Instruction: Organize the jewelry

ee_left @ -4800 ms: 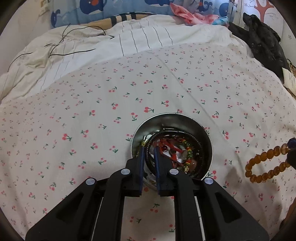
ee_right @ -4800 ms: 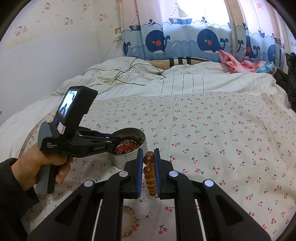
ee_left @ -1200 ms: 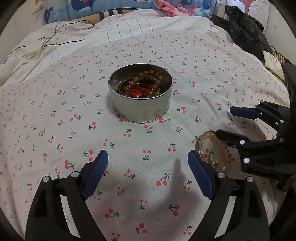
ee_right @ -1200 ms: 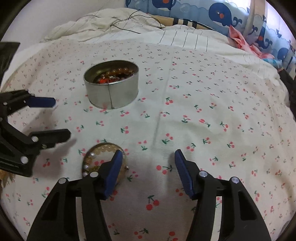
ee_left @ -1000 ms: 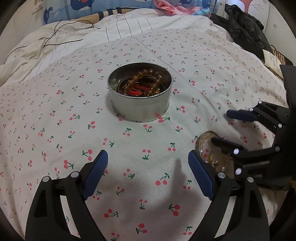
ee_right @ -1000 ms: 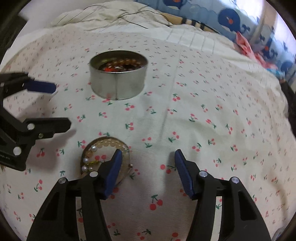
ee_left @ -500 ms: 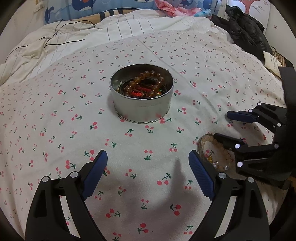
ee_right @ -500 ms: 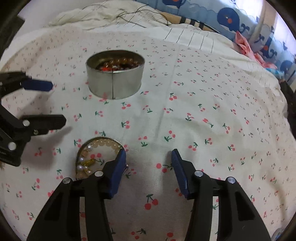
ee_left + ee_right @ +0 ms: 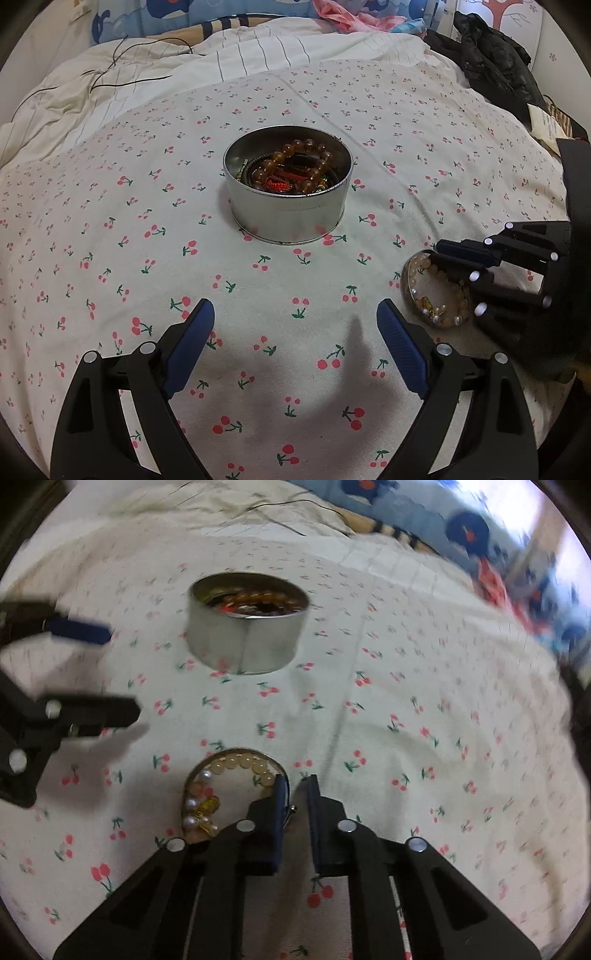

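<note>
bracelet (image 9: 236, 764) lies flat; right gripper (image 9: 295, 792) pinches its rim, left gripper (image 9: 295, 321) wide open.

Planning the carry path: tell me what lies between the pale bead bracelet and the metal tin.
Only bare cherry-print sheet lies between the bracelet and the tin; the left wrist view shows it.

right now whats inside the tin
On top in the tin lies an amber bead bracelet, with red and dark pieces under it. Whatever sits lower is hidden by these and the wall.
</note>
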A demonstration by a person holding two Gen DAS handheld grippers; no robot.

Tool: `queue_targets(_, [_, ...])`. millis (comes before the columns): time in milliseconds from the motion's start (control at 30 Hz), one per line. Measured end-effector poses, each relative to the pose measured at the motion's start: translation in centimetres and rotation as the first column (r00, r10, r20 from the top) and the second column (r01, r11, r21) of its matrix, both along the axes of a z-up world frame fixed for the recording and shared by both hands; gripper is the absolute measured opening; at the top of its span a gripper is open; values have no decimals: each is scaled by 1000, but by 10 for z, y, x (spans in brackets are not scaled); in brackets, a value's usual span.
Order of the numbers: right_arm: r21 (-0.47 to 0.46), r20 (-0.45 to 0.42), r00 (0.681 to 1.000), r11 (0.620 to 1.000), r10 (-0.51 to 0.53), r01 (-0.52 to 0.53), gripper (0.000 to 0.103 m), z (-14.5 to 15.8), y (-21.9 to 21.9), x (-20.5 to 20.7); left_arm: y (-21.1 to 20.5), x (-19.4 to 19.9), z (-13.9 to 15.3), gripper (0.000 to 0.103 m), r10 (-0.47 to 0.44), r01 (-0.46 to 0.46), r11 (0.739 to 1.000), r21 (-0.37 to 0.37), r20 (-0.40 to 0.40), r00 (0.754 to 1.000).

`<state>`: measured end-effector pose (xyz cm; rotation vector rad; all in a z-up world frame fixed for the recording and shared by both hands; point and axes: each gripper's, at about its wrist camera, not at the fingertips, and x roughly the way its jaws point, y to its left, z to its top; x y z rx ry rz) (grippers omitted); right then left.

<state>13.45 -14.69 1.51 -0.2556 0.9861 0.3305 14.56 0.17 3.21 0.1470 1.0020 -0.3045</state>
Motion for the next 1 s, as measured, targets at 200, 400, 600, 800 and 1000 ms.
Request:
queue_targets(200, [267, -75, 997, 963, -17, 37, 6, 11, -24, 5, 1, 1, 1, 86, 4, -4, 1000, -3, 3, 1000])
queue_targets(400, [394, -80, 997, 919, 5, 27, 6, 25, -34, 5, 11, 5, 2, 86, 35, -35, 999, -8, 3, 999])
queue_targets(600, [561, -67, 996, 828, 52, -6, 4, 44, -45, -2, 19, 10, -1, 86, 78, -78, 996, -30, -12, 997])
queue_targets(800, [652, -43, 997, 758, 72, -27, 0, 58, -57, -5, 16, 10, -5, 86, 74, -74, 997, -13, -15, 997])
queue_targets(1000, [454, -93, 992, 890, 90, -38, 1, 39, -25, -4, 25, 13, -1, 86, 94, -94, 995, 12, -6, 996])
